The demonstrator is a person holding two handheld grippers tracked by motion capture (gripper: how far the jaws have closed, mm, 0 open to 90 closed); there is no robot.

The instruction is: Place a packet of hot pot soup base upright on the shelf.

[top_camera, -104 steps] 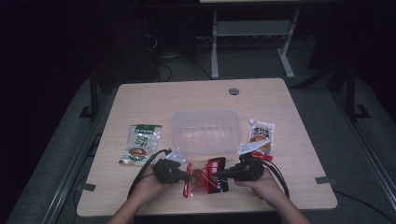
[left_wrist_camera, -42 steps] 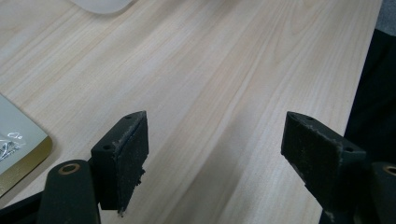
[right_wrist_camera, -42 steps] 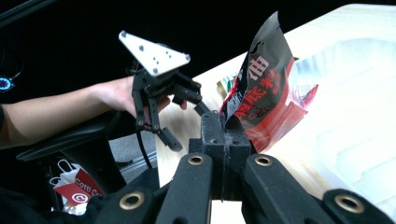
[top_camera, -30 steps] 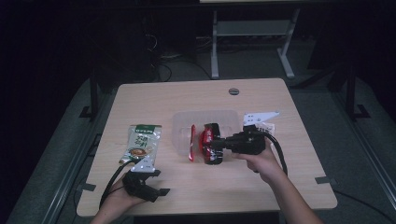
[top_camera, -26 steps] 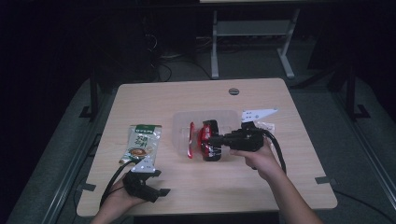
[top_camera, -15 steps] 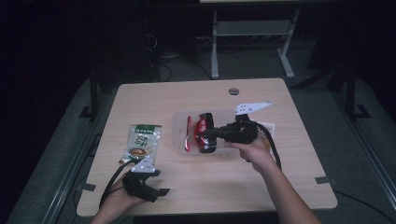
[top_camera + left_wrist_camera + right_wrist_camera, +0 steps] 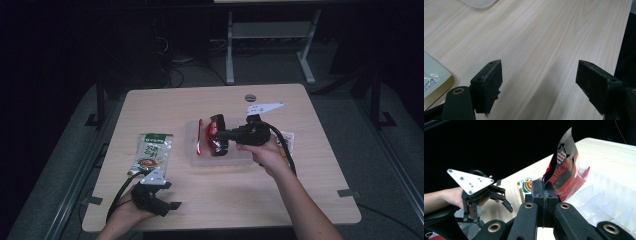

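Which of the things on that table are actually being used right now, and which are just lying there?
In use:
right gripper, pinching the red-and-black packet
clear plastic tray, under the packet

Lying about:
green packet
white pouch beside the tray
left gripper, open, resting on the table

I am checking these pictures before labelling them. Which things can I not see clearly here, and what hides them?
- White sachet, high view: mostly behind the right tool and its hand; print too small.
- Red packet, right tool view: lower edge hidden between the shut jaws.
- Clear tray, high view: its inside is covered by the packet and the tool.
- Green packet, left tool view: cut off by the left edge.
- Left tool, high view: dark, small.
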